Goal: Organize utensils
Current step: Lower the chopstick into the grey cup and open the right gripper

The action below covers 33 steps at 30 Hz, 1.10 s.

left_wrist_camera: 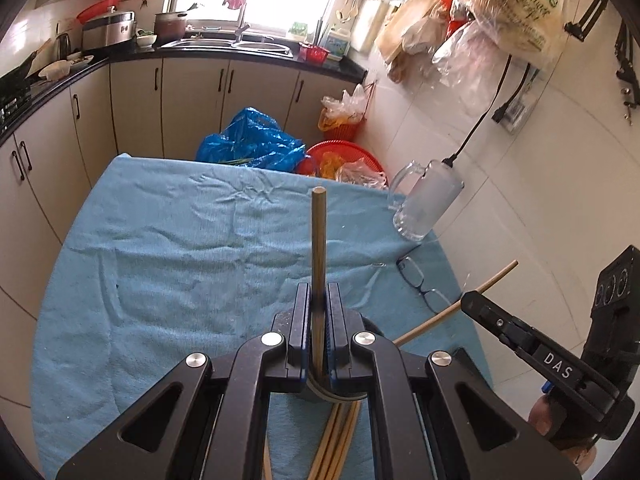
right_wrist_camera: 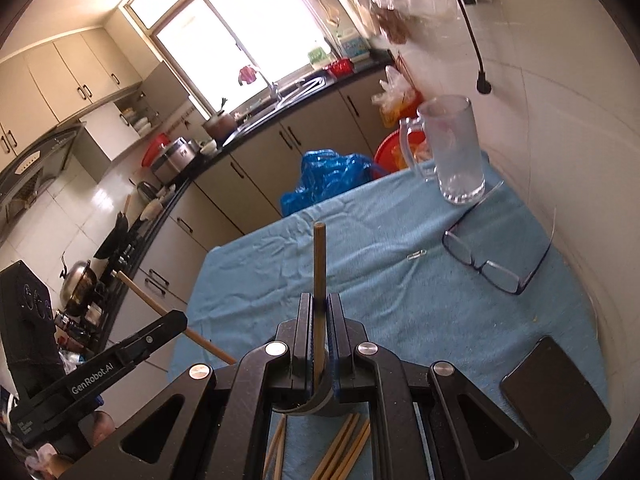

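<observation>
1. Each hand carries one chopstick. The left tongs (left_wrist_camera: 319,304) are clamped on a chopstick (left_wrist_camera: 318,236) that stands up out of the closed jaws, and the right tongs (right_wrist_camera: 320,312) are clamped on a second chopstick (right_wrist_camera: 319,256) in the same way.
2. The glass mug (right_wrist_camera: 456,152) stands upright at the far right corner of the counter (left_wrist_camera: 160,240), and it looks empty, so I judge that no utensil has been stowed yet (taking the mug to be the holder).
3. More loose chopsticks (right_wrist_camera: 344,452) lie on the blue cloth close under the tongs, still to be gathered; the task seems to be at its beginning.
4. Both tools point forward and down over the cloth, side by side, the right one nearer the wall; the mug is well apart from both tips.
5. Beside the mug lie a pair of glasses (right_wrist_camera: 492,264), and nearer, a dark phone (right_wrist_camera: 556,396).
</observation>
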{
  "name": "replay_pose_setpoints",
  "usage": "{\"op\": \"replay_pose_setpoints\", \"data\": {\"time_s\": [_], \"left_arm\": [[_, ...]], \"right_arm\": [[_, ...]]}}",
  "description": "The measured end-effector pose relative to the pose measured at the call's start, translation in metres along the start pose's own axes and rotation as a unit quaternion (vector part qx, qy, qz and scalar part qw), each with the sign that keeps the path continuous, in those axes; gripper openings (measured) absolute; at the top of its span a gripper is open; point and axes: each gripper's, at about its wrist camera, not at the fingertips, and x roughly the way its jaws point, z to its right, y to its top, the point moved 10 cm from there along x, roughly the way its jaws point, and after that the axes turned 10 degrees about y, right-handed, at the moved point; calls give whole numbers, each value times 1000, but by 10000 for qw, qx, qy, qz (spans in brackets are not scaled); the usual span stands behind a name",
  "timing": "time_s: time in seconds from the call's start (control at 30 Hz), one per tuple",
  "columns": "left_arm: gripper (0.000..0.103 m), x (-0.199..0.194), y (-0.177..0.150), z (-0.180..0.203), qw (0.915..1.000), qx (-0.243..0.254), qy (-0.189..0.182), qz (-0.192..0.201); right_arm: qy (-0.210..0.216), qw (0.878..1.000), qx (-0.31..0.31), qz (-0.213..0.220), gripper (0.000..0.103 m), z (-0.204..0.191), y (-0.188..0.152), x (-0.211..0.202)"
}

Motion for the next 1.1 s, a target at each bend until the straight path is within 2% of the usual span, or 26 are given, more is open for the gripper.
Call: {"op": "replay_pose_setpoints", "data": {"time_s": [0.2,0.4,0.47,0.77,0.93,1.1], "left_arm": [[6,5,-2,-1,10000,-6,-8,-77],[8,0,0,0,10000,38,4,11],[18,-5,3,-1,10000,23,5,88],[32,-34,5,-11,9992,-51,0,392],[33,-50,-12,-28,9987,-88,33,496],[34,-64,-47,-51,9984,-80,111,554]], "right_arm": [[-7,10000,22,-89,8,1,-5,9],[0,10000,25,-68,10,3,-4,8],[12,10000,12,-37,14,3,-3,5],[-30,9995,-197,233,23,-8,-2,-22],[-55,9988,-279,405,26,-11,-15,-44],[-97,9985,-408,344,26,-13,-48,-56]]}}
